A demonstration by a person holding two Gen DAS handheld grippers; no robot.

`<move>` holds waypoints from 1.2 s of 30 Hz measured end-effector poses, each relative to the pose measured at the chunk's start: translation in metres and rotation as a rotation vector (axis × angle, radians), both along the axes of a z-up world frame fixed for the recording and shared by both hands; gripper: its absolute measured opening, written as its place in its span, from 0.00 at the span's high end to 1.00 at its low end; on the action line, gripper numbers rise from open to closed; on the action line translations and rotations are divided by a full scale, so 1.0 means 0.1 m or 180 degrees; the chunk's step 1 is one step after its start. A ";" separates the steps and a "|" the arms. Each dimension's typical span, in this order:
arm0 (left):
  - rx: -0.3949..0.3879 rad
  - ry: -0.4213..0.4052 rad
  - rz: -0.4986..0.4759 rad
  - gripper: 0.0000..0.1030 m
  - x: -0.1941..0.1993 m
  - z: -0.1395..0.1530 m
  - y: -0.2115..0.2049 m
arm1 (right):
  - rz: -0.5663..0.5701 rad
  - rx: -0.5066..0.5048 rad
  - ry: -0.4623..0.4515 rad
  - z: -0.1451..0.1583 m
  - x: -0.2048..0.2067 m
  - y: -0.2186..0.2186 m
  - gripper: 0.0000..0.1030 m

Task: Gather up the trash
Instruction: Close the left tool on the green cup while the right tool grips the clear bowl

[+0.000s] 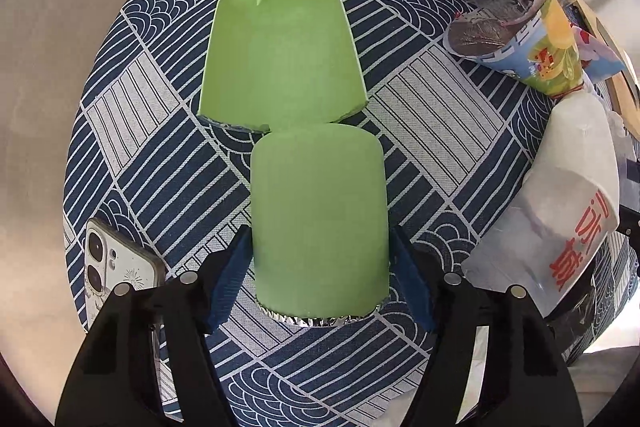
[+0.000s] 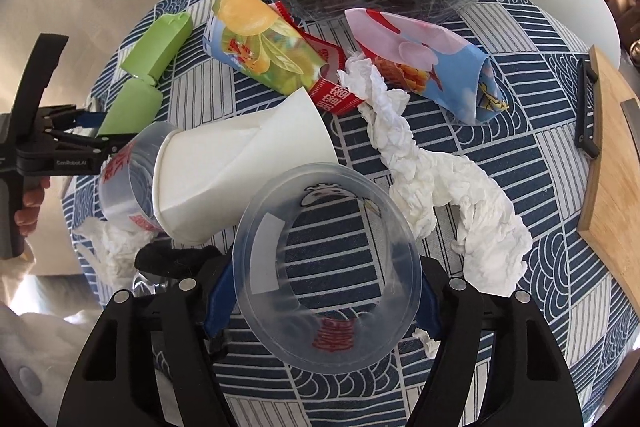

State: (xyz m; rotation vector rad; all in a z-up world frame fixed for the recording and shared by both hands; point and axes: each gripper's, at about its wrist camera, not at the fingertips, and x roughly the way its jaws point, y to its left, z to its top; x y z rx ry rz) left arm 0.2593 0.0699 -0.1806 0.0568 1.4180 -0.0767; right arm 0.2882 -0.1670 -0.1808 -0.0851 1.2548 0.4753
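With nearly all trash unbinned, my left claw (image 1: 320, 259) gripped the green wrapper (image 1: 320, 223) and my right claw (image 2: 324, 287) gripped the clear plastic cup (image 2: 328, 267).

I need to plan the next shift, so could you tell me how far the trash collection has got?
Nothing visibly binned. In hand: left gripper closed around a green wrapper, right gripper around a clear cup. Left: paper cup, tissue, snack bags.

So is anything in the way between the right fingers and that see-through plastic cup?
No. The clear plastic cup already sits between the right gripper's blue fingers, nothing between them. The squashed white paper cup lies just behind its rim and crumpled tissue beside it.
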 end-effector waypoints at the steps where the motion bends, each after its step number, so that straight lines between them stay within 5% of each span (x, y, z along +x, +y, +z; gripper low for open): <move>1: -0.0027 0.0006 0.0000 0.34 -0.01 0.01 0.00 | -0.0011 -0.0006 -0.0028 0.02 -0.01 -0.01 0.35; 27: -0.0088 -0.0231 -0.0188 0.34 -1.10 0.57 0.05 | -0.0337 0.0348 -0.0432 0.59 -0.63 -0.38 0.35; 36: -0.0088 -0.0348 -0.0157 0.35 -1.03 0.65 0.10 | -0.0383 0.0373 -0.0602 0.82 -0.75 -0.47 0.35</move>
